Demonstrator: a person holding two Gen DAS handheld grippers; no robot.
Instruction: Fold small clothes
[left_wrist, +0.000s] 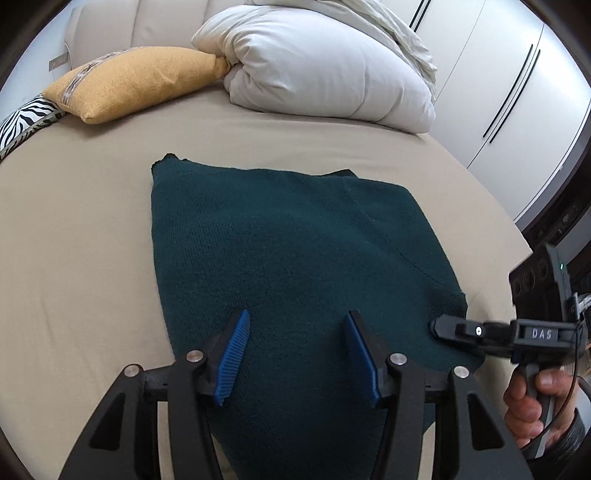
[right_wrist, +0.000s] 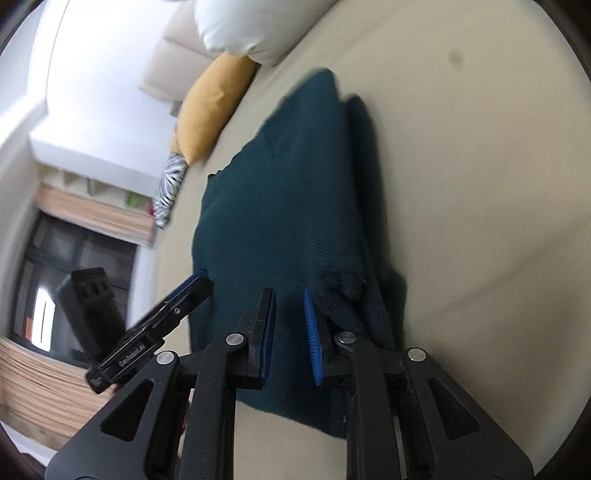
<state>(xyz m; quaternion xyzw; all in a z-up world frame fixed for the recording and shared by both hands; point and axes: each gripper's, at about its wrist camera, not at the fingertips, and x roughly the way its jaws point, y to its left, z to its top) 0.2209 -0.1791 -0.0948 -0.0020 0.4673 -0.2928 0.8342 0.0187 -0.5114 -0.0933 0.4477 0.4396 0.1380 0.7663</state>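
Note:
A dark green knit garment (left_wrist: 288, 240) lies folded into a rough rectangle on the beige bed sheet (left_wrist: 74, 240). My left gripper (left_wrist: 297, 325) is open and empty, hovering over the garment's near edge. The right gripper (left_wrist: 436, 326) shows at the garment's right edge in the left wrist view, its tip touching the cloth. In the right wrist view the garment (right_wrist: 280, 206) runs away from my right gripper (right_wrist: 290, 299), which is open with a narrow gap over the cloth. The left gripper (right_wrist: 195, 284) shows there at the left.
A yellow cushion (left_wrist: 133, 81), a zebra-print cushion (left_wrist: 22, 122) and a white folded duvet (left_wrist: 325, 62) lie at the head of the bed. White wardrobe doors (left_wrist: 517, 92) stand on the right. The bed edge is near the right gripper.

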